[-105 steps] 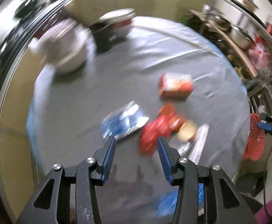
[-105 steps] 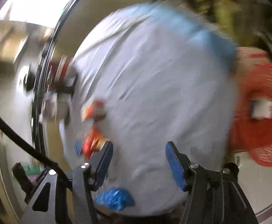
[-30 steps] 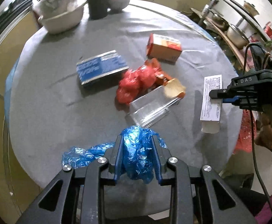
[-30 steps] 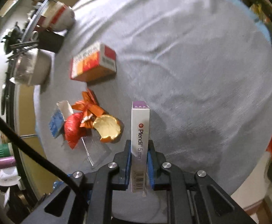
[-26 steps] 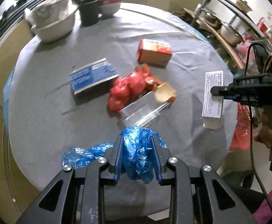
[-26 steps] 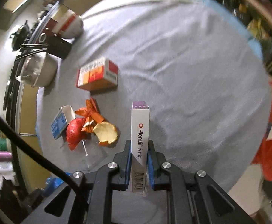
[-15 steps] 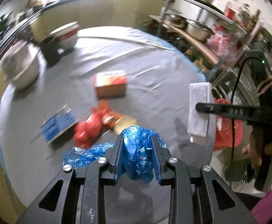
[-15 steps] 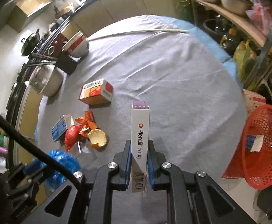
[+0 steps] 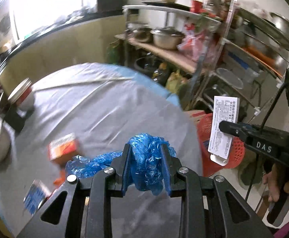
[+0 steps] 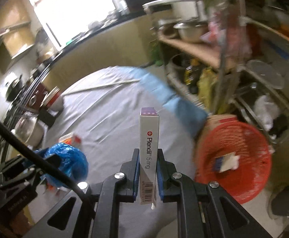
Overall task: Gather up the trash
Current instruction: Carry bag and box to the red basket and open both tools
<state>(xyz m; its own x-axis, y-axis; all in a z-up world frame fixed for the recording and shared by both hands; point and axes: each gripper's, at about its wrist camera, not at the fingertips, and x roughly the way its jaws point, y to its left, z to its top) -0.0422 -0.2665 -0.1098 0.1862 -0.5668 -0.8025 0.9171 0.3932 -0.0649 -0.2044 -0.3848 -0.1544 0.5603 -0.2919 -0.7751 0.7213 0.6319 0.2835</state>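
Note:
My left gripper (image 9: 146, 154) is shut on a crumpled blue plastic bag (image 9: 144, 164), held above the near edge of the round grey table (image 9: 104, 107). My right gripper (image 10: 147, 158) is shut on a white Plendil medicine box (image 10: 148, 142), held upright; that box also shows in the left wrist view (image 9: 223, 127). A red mesh trash basket (image 10: 235, 158) stands on the floor right of the table, with a scrap inside (image 10: 226, 161). An orange box (image 9: 64, 145) and a blue packet (image 9: 34, 196) lie on the table.
Bowls and a dark cup (image 9: 19, 107) stand at the table's far left. A metal shelf rack (image 9: 214, 45) with pots and bags stands behind the basket. A cardboard box (image 10: 220, 119) sits beside the basket.
Both grippers have lifted and swung right, away from the table toward the red basket, each still holding its item. The table litter has slid to the lower left of view.

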